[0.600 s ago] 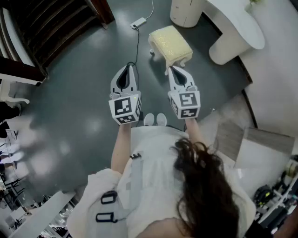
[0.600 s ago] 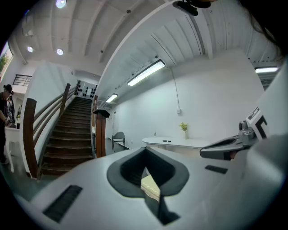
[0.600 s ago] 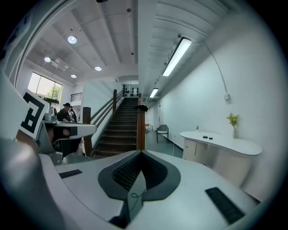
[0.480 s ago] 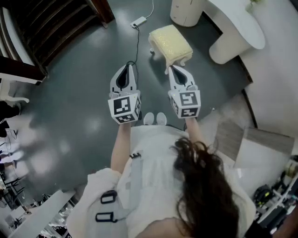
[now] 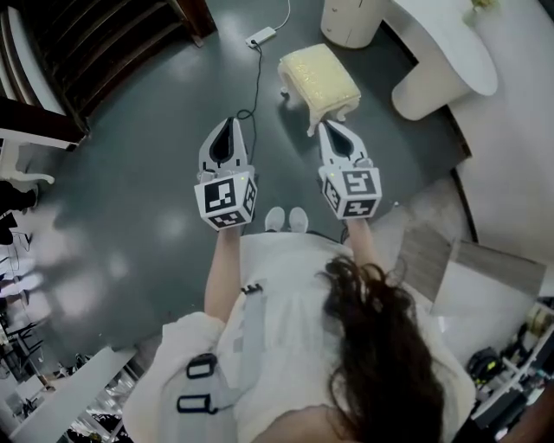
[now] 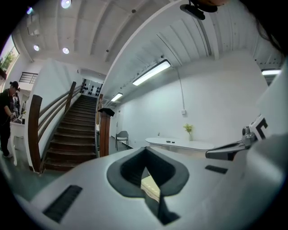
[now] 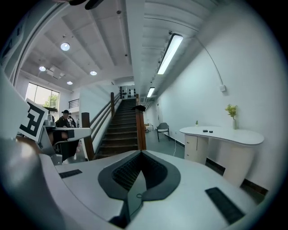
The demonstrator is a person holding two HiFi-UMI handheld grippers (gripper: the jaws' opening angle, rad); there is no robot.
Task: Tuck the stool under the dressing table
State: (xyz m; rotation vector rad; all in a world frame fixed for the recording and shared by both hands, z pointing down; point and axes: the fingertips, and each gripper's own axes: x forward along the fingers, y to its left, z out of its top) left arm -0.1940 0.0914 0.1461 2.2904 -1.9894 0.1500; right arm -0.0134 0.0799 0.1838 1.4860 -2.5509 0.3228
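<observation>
A cream stool [image 5: 318,80] with a yellow cushion and carved legs stands on the grey floor, out from the white dressing table [image 5: 441,54] at the top right. My left gripper [image 5: 227,131] and right gripper [image 5: 332,130] are held side by side in the air just short of the stool. Both are shut with nothing in them. The right one's tip is close to the stool's near leg in the head view. A sliver of the yellow cushion [image 6: 150,187] shows through the left gripper's jaw notch. The white table [image 7: 227,134] is at the right in the right gripper view.
A power strip [image 5: 261,36] with a cable [image 5: 254,82] lies on the floor left of the stool. A dark wooden staircase [image 5: 78,52] rises at the upper left. A cylindrical cabinet [image 5: 351,19] supports the table. A person [image 7: 65,120] stands at a desk far left.
Both grippers have edged a little forward and apart, and the view has shifted slightly toward the stool. Both stay shut.
</observation>
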